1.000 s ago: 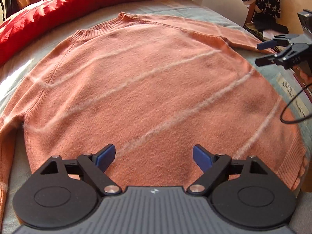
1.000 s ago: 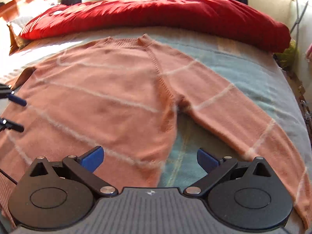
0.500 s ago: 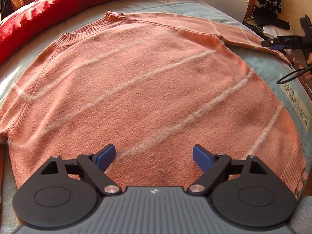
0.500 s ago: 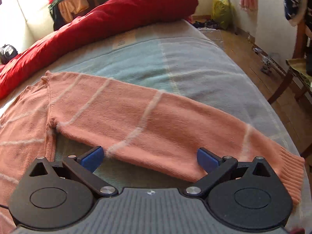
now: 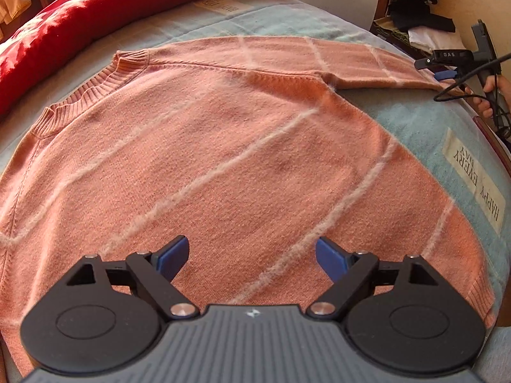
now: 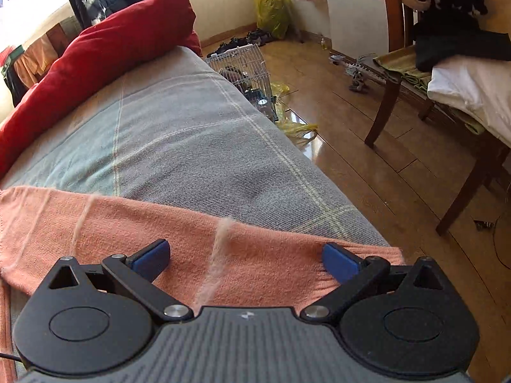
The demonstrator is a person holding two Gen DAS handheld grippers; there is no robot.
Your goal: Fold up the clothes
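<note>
The sweater (image 5: 223, 159) lies flat on the bed (image 6: 191, 134), sleeve (image 6: 223, 255) stretched toward the bed's edge, so it is ready for a fold inward. The right gripper (image 6: 246, 257) is spread wide around the sleeve near the cuff; the left gripper (image 5: 252, 255), also wide, hovers over the body. A red duvet (image 5: 95, 9) lies behind the collar, a chair (image 6: 431, 102) beside the bed; neither seems to block.

A home bedroom: bed (image 6: 198, 146), red duvet (image 6: 105, 60), wooden chair (image 6: 392, 73).
</note>
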